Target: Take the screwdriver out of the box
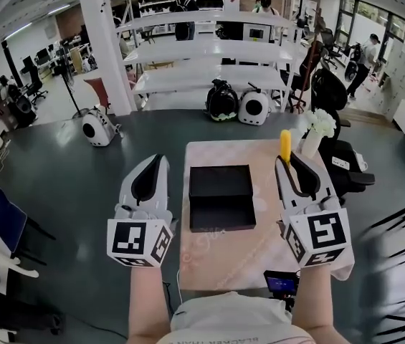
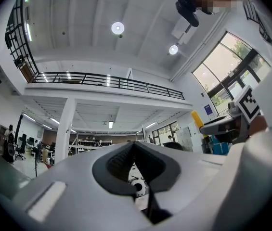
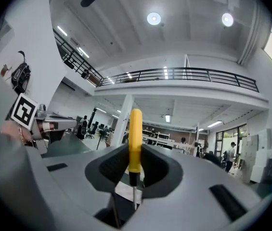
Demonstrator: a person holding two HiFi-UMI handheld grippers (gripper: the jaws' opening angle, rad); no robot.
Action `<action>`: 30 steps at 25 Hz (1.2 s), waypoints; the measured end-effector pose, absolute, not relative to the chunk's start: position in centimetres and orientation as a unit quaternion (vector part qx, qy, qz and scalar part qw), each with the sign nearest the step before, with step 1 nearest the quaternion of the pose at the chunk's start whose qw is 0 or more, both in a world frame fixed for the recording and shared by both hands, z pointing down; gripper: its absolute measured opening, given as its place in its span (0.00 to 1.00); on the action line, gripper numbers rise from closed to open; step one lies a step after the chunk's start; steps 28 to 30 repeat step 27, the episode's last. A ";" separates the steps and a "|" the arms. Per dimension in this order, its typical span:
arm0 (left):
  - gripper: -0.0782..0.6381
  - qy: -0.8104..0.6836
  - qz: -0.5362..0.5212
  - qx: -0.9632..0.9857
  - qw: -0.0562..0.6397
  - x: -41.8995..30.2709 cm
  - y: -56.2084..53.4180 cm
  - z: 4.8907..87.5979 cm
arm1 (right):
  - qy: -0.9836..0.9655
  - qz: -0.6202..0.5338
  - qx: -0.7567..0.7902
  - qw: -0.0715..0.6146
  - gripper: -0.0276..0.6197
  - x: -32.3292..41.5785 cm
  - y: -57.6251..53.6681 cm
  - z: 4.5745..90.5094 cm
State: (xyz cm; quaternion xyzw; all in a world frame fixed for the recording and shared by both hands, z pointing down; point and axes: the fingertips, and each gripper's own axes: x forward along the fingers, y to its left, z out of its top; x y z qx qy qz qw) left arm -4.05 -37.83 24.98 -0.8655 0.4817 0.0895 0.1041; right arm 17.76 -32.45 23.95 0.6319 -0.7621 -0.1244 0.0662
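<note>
My right gripper [image 1: 289, 161] is shut on a screwdriver [image 1: 285, 146] with a yellow handle, held upright above the table's right side. In the right gripper view the yellow screwdriver [image 3: 135, 141] stands pinched between the black pads, its metal shaft pointing down into the gap. The open black box [image 1: 221, 196] lies on the pale table [image 1: 216, 264], lid and base side by side, and looks empty. My left gripper [image 1: 153, 169] hovers left of the box with nothing in it. In the left gripper view its jaws [image 2: 135, 163] meet, and the right gripper with the yellow handle [image 2: 197, 120] shows at the right.
A white vase with flowers [image 1: 315, 131] stands at the table's far right corner. A small device with a lit screen [image 1: 281, 284] sits at the near edge. Office chairs [image 1: 338, 156] stand right of the table, white shelving [image 1: 209, 56] behind it.
</note>
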 end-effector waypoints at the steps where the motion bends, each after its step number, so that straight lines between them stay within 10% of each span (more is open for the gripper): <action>1: 0.12 0.481 0.088 -0.865 0.108 -4.0 -37.8 25.0 | -0.762 -0.124 0.632 0.061 0.18 17.7 -32.3 23.9; 30: 0.12 0.481 0.092 -0.863 0.121 -3.7 -36.4 23.5 | -0.743 -0.105 0.659 0.046 0.18 20.3 -30.6 23.7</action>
